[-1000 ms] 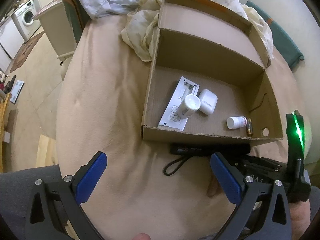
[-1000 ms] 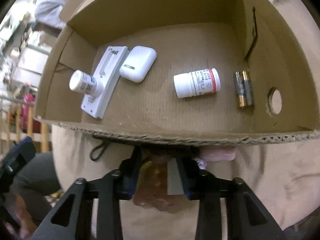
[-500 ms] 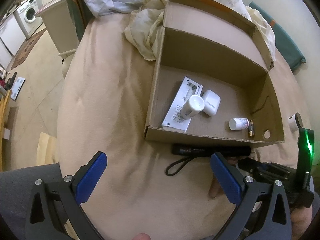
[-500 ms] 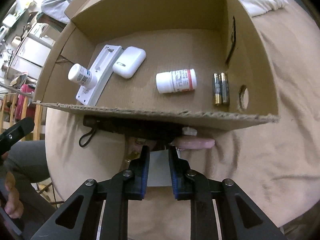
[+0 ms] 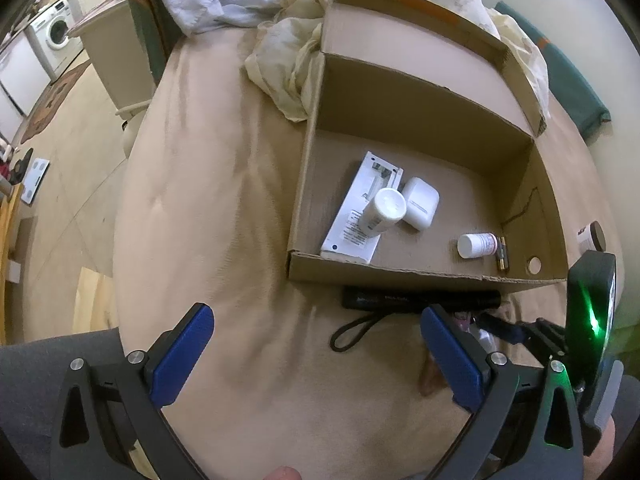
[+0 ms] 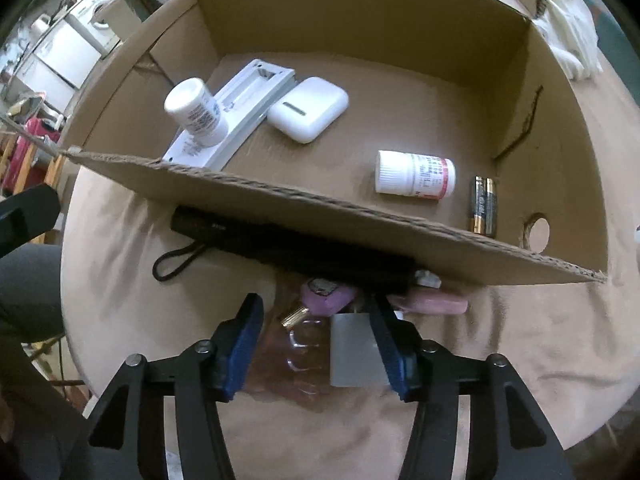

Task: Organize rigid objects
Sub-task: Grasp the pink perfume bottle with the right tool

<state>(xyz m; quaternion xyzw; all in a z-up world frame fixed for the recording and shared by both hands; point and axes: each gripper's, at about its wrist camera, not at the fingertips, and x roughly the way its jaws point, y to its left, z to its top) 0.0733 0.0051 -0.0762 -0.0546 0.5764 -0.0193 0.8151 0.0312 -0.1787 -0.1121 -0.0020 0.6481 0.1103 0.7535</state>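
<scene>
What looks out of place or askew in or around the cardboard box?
One white pill bottle sits on top of the white remote, not the box floor. The black flashlight lies outside, against the box's front wall.

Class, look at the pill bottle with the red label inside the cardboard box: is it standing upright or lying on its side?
Lying on its side. The pill bottle rests lengthwise on the box floor, cap pointing sideways, beside two batteries.

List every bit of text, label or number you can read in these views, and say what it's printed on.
None can be read as words.
Upright white bottle: dense black print, too small.
Lying pill bottle: red-banded label, blurred.
Batteries: gold and black wrap, marking illegible.
White remote: printed sticker, too small.
Black flashlight: faint white lettering, unreadable.
Earbud case: no text, only a dark slot.
</scene>
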